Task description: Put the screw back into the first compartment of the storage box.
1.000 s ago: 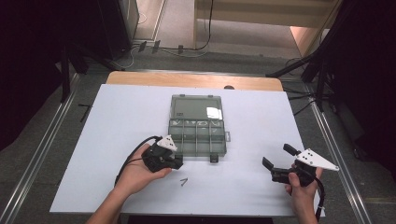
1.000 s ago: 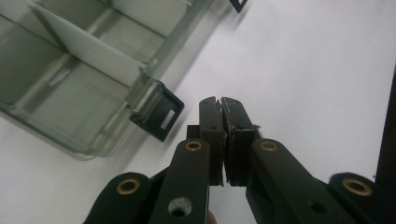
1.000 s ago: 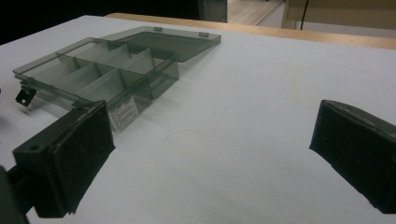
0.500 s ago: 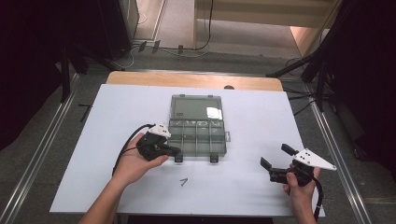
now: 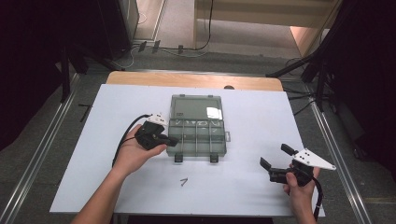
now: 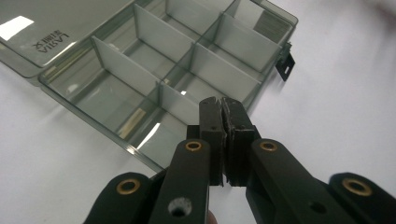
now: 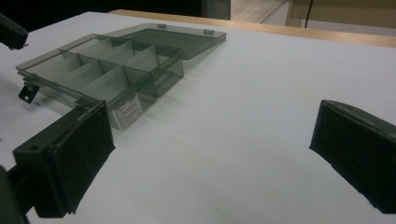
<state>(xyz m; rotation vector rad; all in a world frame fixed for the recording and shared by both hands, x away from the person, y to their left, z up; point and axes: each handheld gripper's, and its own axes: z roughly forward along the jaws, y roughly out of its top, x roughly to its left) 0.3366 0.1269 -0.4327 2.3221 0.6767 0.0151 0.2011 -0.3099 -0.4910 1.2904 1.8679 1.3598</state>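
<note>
At box's left wall: left tongs [image 6: 223,122] pressed together, right tongs [image 5: 275,163] spread.
I'd nudge smoky divided plastic organiser box [image 5: 196,135] squarely, slowly.

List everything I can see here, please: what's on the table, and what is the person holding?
White rectangular table top: one, white, with a wooden strip along its far edge.
Smoky grey clear plastic organiser box: one, mid-table, lid open and lying flat behind it, compartments look empty.
Small dark bent item: one, on the table in front of the box; too small to identify.
Black stands and cables: several, on the floor beyond the table.
Left tool: one, black, jaws pressed together at the box's near-left corner.
Right tool: one, black, jaws wide apart, over bare table at the right.
Hands: two, one on each tool.
</note>
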